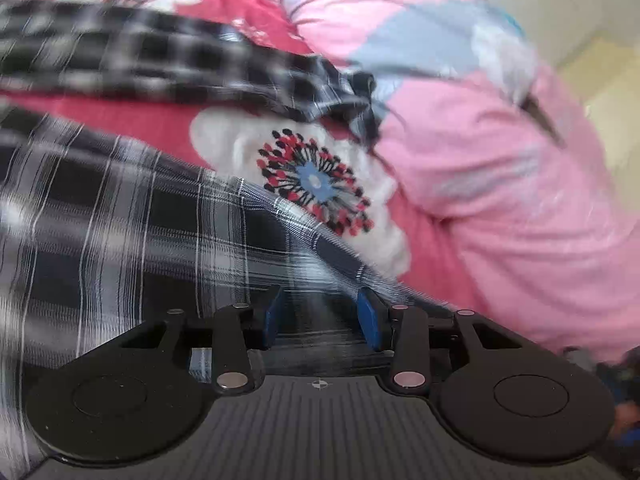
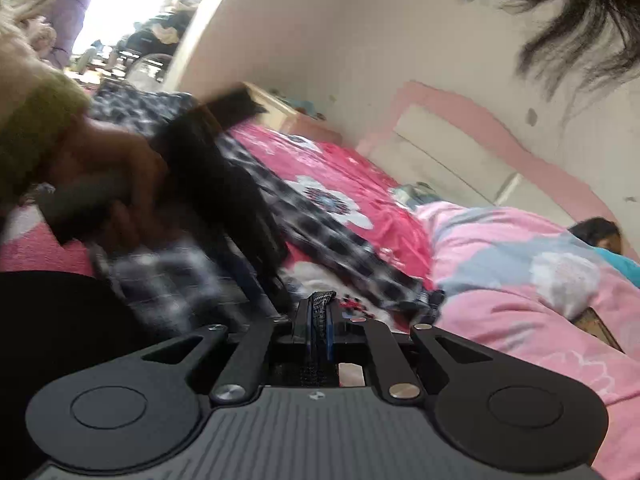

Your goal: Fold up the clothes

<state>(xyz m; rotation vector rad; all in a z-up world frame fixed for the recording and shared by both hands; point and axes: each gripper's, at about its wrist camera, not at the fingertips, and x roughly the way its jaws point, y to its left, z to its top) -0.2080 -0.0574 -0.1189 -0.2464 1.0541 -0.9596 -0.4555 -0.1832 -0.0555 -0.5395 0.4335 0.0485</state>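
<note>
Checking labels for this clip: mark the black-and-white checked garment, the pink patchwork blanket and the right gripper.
Black-and-white checked garment [image 1: 132, 216], left wrist view, its broad flat panel.
Pink patchwork blanket [image 1: 500, 168], left wrist view, its pink middle.
Right gripper [image 2: 319, 320], right wrist view, between fingertips pinching checked cloth.

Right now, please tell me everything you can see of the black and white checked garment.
The checked garment looks like thin woven cloth, a black and white plaid with fine pale lines. It lies crumpled, not flat, on the red flowered bedspread, one long strip running toward the pink blanket. The left gripper is open with cloth between its blue pads. The right gripper is shut on a dark fold of it. Blur hides details.
</note>
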